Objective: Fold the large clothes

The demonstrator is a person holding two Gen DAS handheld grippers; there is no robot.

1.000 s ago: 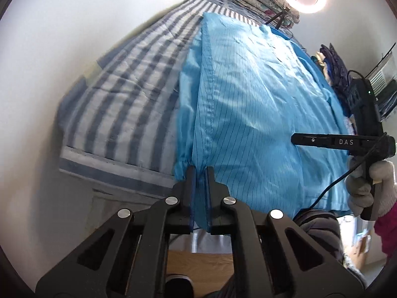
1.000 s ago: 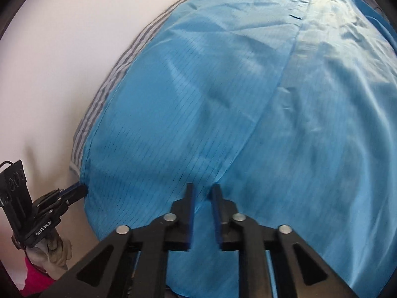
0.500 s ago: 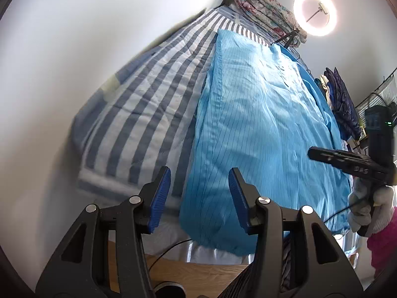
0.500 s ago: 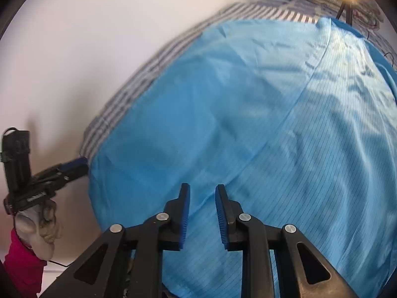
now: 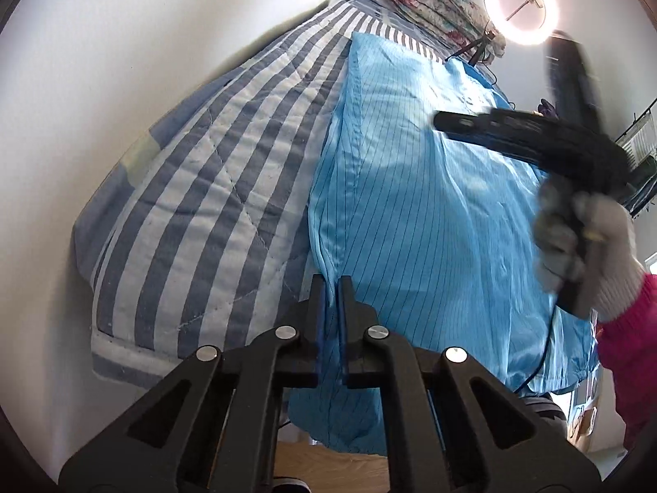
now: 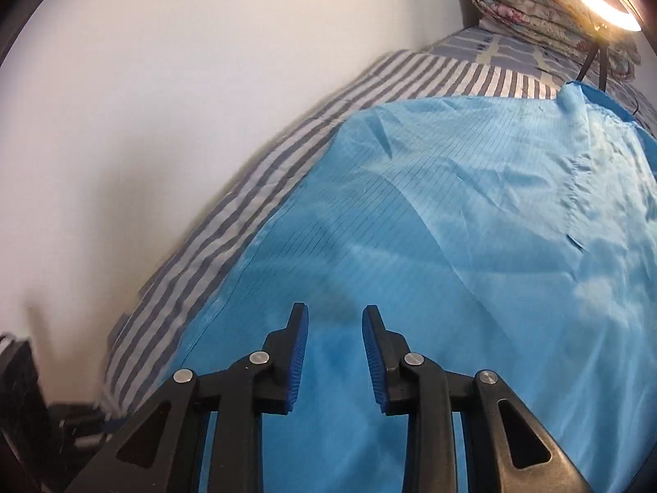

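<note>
Reclamping: left hand-held gripper (image 5: 331, 283) pinching blue garment (image 5: 431, 213) hem | right hand-held gripper (image 6: 333, 316) opening, empty

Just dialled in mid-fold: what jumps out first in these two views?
A large shiny sky-blue garment with thin dark pinstripes lies spread over the blue-and-white striped quilt on the bed. The left claw is shut on its near edge, while the right claw hangs open above the cloth. A glowing ring light stands at the far end.
</note>
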